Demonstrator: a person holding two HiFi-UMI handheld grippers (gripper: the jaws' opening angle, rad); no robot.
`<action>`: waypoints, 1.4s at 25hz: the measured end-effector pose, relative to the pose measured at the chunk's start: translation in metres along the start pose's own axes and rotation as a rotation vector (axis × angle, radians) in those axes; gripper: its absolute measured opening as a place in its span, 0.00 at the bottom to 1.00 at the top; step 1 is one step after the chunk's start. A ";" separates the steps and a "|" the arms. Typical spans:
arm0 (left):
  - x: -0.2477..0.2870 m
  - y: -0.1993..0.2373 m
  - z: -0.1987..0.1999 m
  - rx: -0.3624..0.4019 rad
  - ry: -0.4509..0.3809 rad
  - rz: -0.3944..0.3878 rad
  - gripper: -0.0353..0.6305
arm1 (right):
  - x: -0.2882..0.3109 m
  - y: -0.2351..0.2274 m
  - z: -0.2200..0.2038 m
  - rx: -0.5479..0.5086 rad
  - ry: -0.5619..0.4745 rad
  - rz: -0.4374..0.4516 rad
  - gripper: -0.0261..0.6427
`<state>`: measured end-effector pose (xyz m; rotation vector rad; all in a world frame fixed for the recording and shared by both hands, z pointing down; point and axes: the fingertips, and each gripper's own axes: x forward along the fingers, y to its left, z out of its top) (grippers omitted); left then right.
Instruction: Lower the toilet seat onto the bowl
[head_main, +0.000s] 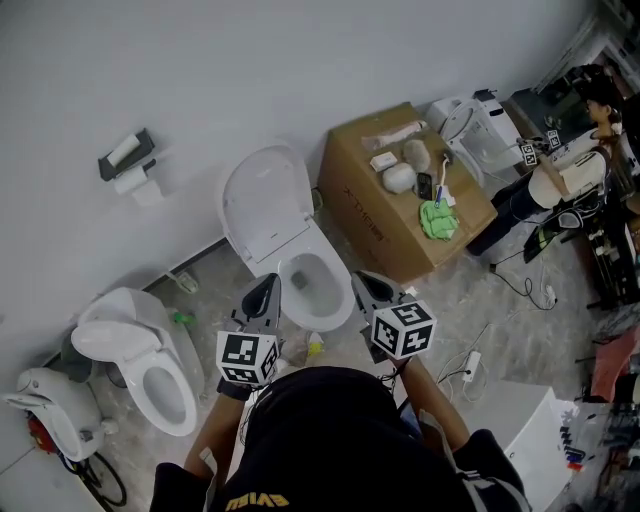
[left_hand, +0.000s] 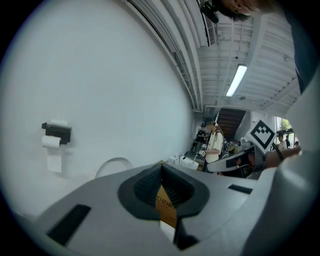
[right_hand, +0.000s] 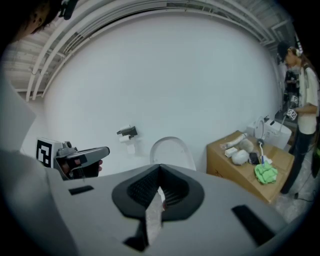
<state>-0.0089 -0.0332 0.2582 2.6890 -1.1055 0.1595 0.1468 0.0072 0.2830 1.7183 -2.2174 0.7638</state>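
You held the left gripper and right gripper on your side of the bowl. Both had jaws pressed together, nothing between them. The toilet seat stood raised against the wall, with a cardboard box beside it.

Left tool: held out ahead of the torso, tips pointing away from the person. Jaws closed tip to tip, nothing between them. Left marker cube sits at its rear, nearest the body.

Right tool: beside the left one, apart from it, roughly side by side. Jaws closed, empty. Right marker cube sits tilted.

Left forearm and right forearm are bent, elbows close to the body.
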 end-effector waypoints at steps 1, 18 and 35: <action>-0.001 0.001 0.000 0.000 0.000 0.002 0.07 | 0.000 0.001 0.001 -0.001 -0.003 0.001 0.03; -0.014 0.006 -0.005 0.010 0.009 0.006 0.07 | -0.010 0.012 0.004 -0.003 -0.030 -0.007 0.03; -0.018 0.008 -0.013 0.008 0.026 0.001 0.07 | -0.012 0.015 -0.001 0.005 -0.025 -0.011 0.03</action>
